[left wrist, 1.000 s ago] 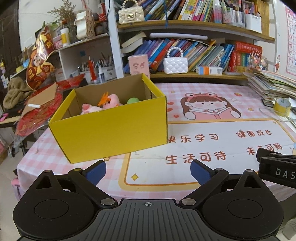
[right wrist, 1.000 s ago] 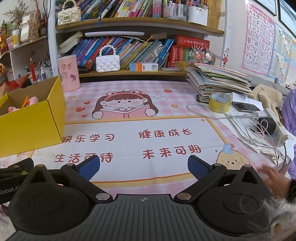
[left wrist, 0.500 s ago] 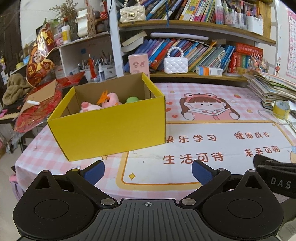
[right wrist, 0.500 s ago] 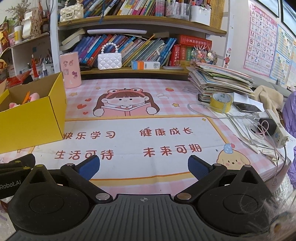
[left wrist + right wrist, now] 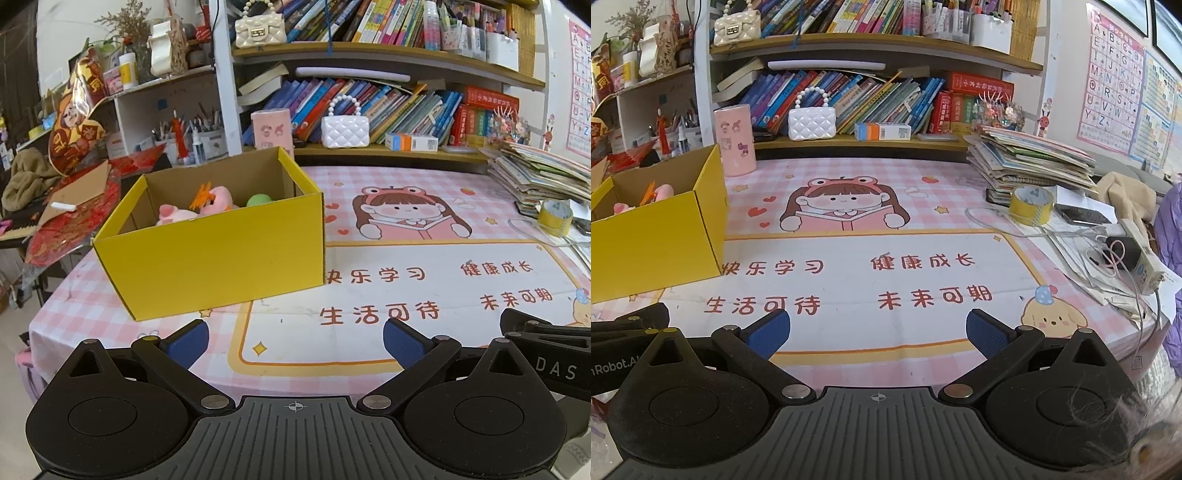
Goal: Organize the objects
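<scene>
The left gripper (image 5: 293, 345) hangs low over the near edge of the table, its blue-padded jaws spread wide with nothing between them. Ahead of its left jaw, a little beyond the tip, stands the yellow cardboard box (image 5: 218, 254), open-topped and resting on the pink checked tablecloth (image 5: 402, 177). Inside the box lie a pink plush toy (image 5: 175, 214), a second pink plush with an orange tuft (image 5: 214, 197) and a green ball (image 5: 258, 200) — the ball toward the far right corner, the plushes touching one another. Between and beyond the jaws is the printed mat with red Chinese characters (image 5: 380, 310).

The right gripper (image 5: 877, 332) is likewise spread apart and holds nothing; only the mat shows in its gap. The box sits well off to the left of its left jaw (image 5: 661, 236). Far ahead of the left jaw a pink cylindrical container (image 5: 735, 140) stands at the back of the table, and a white quilted handbag (image 5: 812, 123) sits on the shelf behind it. Ahead and to the right of the right jaw are a roll of yellow tape (image 5: 1032, 205), a stack of books (image 5: 1030, 162) and a power strip with tangled cables (image 5: 1137, 254) — all well apart from the jaws.
</scene>
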`<state>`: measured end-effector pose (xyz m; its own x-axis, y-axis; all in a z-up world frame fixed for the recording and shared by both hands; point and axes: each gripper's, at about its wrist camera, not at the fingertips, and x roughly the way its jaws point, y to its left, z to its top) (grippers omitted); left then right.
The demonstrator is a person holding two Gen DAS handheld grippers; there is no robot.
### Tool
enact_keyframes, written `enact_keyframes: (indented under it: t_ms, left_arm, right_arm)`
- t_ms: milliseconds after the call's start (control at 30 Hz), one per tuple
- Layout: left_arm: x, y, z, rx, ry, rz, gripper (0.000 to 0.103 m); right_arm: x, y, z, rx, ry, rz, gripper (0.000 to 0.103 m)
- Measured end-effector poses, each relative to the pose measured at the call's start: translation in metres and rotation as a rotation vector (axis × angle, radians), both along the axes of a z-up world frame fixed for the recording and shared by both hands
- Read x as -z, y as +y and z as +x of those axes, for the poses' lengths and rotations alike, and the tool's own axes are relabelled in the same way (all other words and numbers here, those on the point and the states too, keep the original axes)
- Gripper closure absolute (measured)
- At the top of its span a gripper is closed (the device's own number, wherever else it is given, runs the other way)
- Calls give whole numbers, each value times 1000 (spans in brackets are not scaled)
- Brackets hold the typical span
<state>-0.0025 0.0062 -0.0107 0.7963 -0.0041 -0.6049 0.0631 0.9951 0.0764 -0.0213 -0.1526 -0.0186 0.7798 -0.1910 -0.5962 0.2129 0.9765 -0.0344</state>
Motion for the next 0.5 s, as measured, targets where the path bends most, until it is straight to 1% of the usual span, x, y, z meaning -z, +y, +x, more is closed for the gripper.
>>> enact_keyframes:
  t_ms: [133, 500]
  left_arm:
    - [1, 3, 0, -3, 16, -24, 1]
    - [-1, 3, -4, 7, 10, -37, 1]
  right_arm:
    - [-1, 1, -1, -1, -1, -7, 1]
    - [-1, 0, -3, -8, -2, -9, 1]
